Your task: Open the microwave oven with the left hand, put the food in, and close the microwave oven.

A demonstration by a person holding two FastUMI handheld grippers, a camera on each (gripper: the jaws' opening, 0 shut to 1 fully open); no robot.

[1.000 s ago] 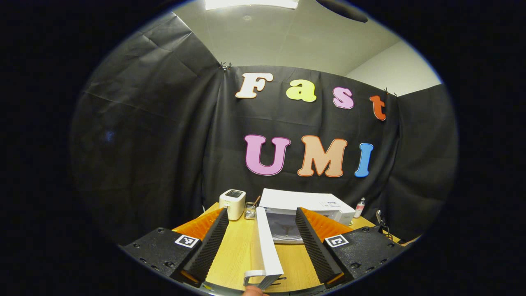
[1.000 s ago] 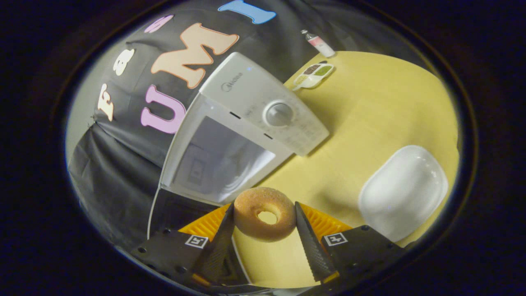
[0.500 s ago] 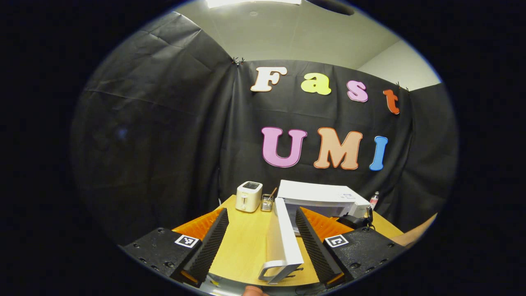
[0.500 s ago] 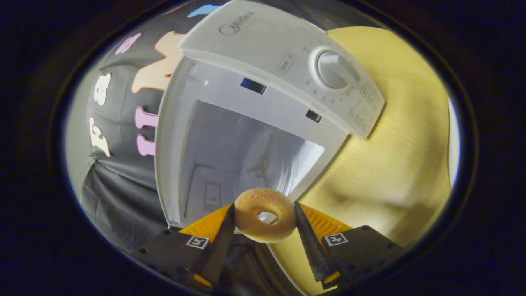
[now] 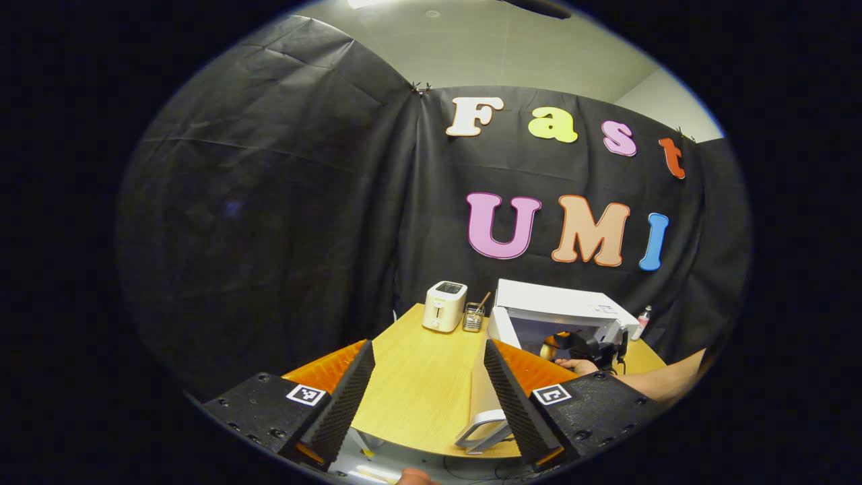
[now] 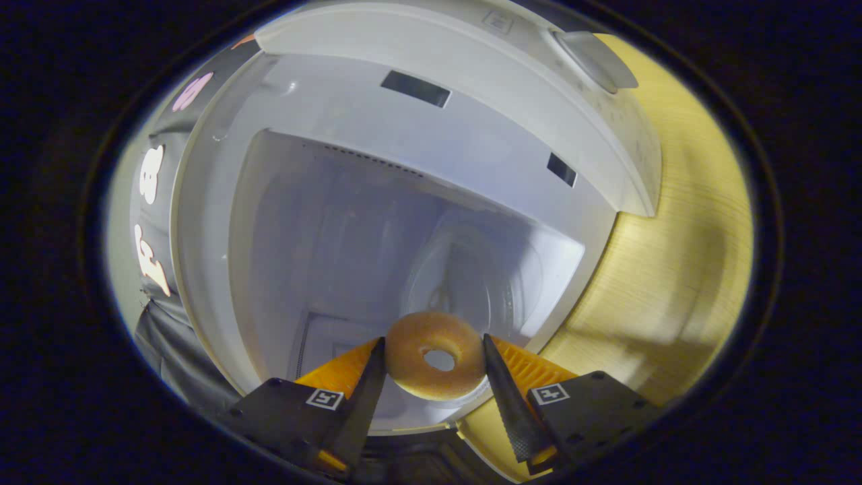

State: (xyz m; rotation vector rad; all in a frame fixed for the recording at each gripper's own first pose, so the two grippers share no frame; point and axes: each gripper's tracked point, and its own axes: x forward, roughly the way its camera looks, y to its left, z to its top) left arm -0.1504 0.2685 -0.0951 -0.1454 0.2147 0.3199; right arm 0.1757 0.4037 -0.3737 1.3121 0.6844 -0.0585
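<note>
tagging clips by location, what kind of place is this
Likely a staged kitchen counter inside a recording booth, not a real home. A wooden table carries a microwave with its door open, a toaster and a small utensil holder, all backed by black cloth hung as walls.

Smooth, glossy white microwave (image 6: 471, 87) cavity, seemingly plastic; pale wood-grain table (image 6: 680, 283); matt, sugary-looking doughnut (image 6: 434, 362).

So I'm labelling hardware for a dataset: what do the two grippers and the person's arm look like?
Each gripper, left and right, has two tapering ribbed fingers on orange ridged backing, mounted on black bolted blocks carrying small square black-and-white markers. The forearm is bare, no sleeve visible.
</note>
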